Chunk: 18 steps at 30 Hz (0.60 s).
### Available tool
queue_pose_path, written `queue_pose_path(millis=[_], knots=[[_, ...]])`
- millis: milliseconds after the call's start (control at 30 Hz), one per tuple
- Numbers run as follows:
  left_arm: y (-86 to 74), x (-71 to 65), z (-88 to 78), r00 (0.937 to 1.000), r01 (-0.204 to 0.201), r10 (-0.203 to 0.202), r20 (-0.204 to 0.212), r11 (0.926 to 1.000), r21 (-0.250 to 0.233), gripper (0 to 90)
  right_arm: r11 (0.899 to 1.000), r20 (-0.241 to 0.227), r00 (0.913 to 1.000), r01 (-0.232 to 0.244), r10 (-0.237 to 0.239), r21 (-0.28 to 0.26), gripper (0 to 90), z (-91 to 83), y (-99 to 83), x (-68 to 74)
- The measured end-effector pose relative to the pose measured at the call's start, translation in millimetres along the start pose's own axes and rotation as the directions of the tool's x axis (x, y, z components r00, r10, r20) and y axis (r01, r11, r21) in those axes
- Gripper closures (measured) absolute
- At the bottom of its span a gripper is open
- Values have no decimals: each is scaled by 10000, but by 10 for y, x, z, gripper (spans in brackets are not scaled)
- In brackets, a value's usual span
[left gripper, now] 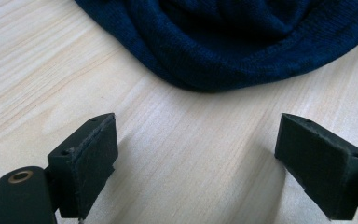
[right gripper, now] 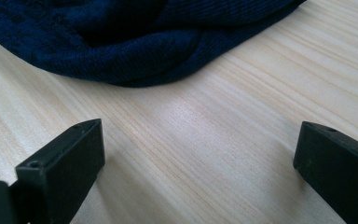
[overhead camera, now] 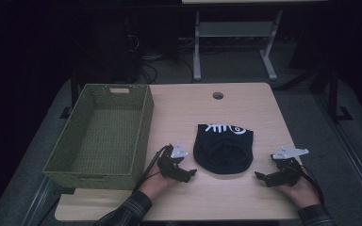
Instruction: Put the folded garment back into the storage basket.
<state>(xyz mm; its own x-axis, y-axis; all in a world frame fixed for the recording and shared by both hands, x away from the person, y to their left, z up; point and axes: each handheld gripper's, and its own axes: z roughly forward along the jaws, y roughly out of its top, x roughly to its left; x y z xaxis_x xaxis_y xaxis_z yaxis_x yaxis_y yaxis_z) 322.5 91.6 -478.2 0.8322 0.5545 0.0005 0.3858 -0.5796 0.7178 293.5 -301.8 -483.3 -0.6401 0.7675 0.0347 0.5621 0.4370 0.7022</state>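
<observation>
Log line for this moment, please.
left gripper: open, empty | right gripper: open, empty | hat: on table between them | basket: empty

The right gripper (right gripper: 198, 168) hangs low over the wooden table (right gripper: 242, 116), jaws wide apart with bare wood between them. A dark blue knitted cap (right gripper: 121, 42) lies just beyond, untouched.

Site looked like a lab or office workroom, dimly lit. A light wood desk (overhead camera: 226, 113) with a cable hole (overhead camera: 218, 95) stood on grey carpet (overhead camera: 306, 122). Beyond the desk were tangled cables (overhead camera: 146, 63) and a white metal table frame (overhead camera: 233, 42).
</observation>
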Motion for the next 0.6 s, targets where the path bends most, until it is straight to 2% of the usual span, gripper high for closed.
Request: queue_pose_path(millis=[233, 300, 400, 567, 600], knots=[[4, 10, -13, 9999, -119, 118, 125, 9999, 118, 122, 9998, 72, 9998, -174, 174, 1, 46, -8, 13, -16], [2, 21, -24, 9997, -207, 203, 160, 9996, 199, 122, 9996, 50, 9997, -238, 239, -116, 73, -39, 40, -34], [2, 15, -39, 9999, -123, 120, 119, 9995, 306, 122, 9984, -44, 9996, -270, 269, -487, 136, -100, 106, -69], [-4, -8, -84, 9998, -213, 216, -54, 9983, 547, 123, 9991, -127, 9996, -256, 251, -332, 164, -81, 186, -90], [-12, -19, -96, 9998, -157, 164, -107, 9982, 578, 123, 9992, -208, 9994, -266, 260, -291, 204, -71, 229, -94]])
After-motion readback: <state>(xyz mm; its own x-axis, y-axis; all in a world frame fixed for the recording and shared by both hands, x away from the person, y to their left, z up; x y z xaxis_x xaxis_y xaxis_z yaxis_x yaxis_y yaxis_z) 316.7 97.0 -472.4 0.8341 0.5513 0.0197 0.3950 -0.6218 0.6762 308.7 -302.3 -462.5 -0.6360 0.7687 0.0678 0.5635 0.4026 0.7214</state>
